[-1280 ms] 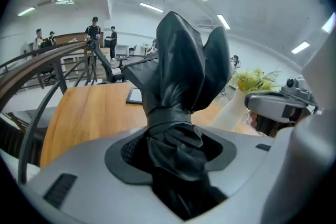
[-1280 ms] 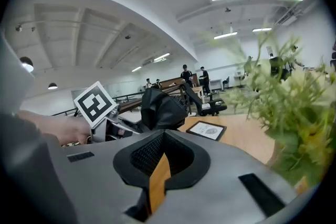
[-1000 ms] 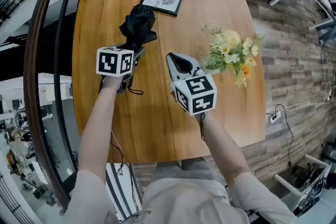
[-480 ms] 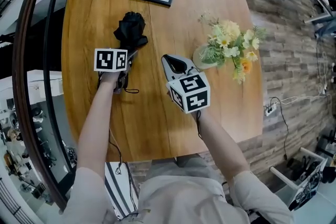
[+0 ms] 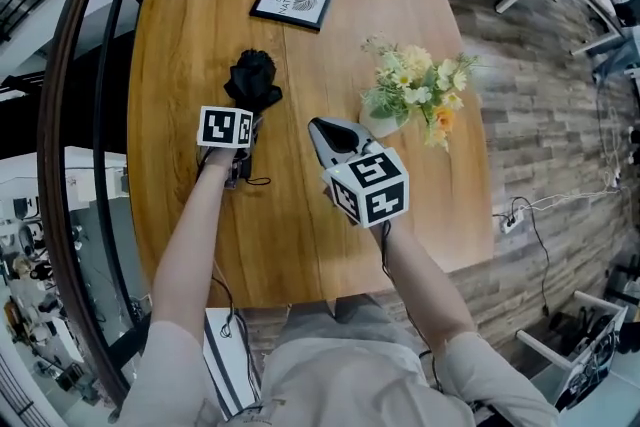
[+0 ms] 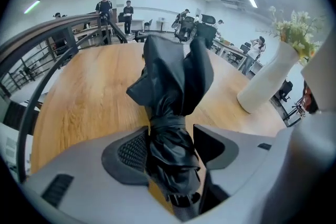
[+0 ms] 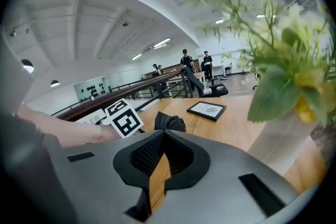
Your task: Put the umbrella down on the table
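The folded black umbrella [image 5: 254,80] lies on the wooden table [image 5: 300,225], its handle and strap pointing toward me. My left gripper [image 5: 248,123] is down over its middle. In the left gripper view the umbrella [image 6: 170,86] runs between the jaws, which are opening: the left pad [image 6: 134,150] sits beside the fabric and a gap shows at the right pad [image 6: 210,145]. My right gripper [image 5: 320,127] hovers over the table's middle, to the right of the umbrella. Its jaws [image 7: 164,134] are shut with nothing between them.
A white vase of flowers [image 5: 410,90] stands just right of the right gripper and fills the right of its view [image 7: 273,139]. A framed picture [image 5: 291,2] lies at the far edge. A dark railing [image 5: 90,115] curves along the table's left side.
My left gripper has sunk toward the table with the umbrella, which now rests on the wood. The right gripper has shifted only a little.
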### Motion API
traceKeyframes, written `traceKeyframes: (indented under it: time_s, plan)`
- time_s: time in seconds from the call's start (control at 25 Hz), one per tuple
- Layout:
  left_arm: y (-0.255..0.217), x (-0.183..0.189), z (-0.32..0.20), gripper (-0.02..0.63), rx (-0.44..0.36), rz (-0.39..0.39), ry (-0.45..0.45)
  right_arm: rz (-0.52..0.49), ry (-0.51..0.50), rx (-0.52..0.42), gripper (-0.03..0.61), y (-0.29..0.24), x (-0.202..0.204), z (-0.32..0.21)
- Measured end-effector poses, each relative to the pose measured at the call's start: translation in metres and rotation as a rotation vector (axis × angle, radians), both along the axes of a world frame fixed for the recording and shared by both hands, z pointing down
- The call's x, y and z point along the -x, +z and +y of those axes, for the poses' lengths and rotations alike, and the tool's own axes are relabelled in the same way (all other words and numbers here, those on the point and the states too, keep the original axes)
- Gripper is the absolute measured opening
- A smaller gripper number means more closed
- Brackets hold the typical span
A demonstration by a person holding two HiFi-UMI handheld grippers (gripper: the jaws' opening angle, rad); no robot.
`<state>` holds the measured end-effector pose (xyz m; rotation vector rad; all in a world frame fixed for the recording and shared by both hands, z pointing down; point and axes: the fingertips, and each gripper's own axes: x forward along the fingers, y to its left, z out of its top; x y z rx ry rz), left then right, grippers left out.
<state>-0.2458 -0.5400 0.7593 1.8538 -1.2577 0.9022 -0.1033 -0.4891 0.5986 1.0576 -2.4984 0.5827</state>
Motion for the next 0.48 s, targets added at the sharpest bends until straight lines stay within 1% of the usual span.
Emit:
traceKeyframes:
  time_s: [0.04,0.12,0.24,0.32,0.4,0.48]
  plan:
    - [-0.011,0.001,0.002,0.277,-0.016,-0.004,0.0,-0.01,0.0,-0.015,0.027,-0.012,-0.001,0.003]
    - [-0.04,0.0,0.008,0.244,-0.063,0.001,-0.001,-0.028,0.007,-0.047,0.026,-0.039,-0.006,0.009]
    - [-0.097,-0.01,0.022,0.191,-0.164,0.049,0.005,-0.058,0.037,-0.091,0.026,-0.082,-0.022,0.017]
    - [-0.14,-0.023,0.036,0.176,-0.244,0.083,0.033,-0.076,0.048,-0.124,0.026,-0.114,-0.035,0.026]
    - [-0.186,-0.035,0.053,0.164,-0.334,0.073,0.066,-0.085,0.044,-0.168,0.026,-0.148,-0.046,0.04]
    - [-0.232,-0.044,0.067,0.115,-0.432,0.027,0.094,-0.098,0.037,-0.222,0.026,-0.185,-0.056,0.055]
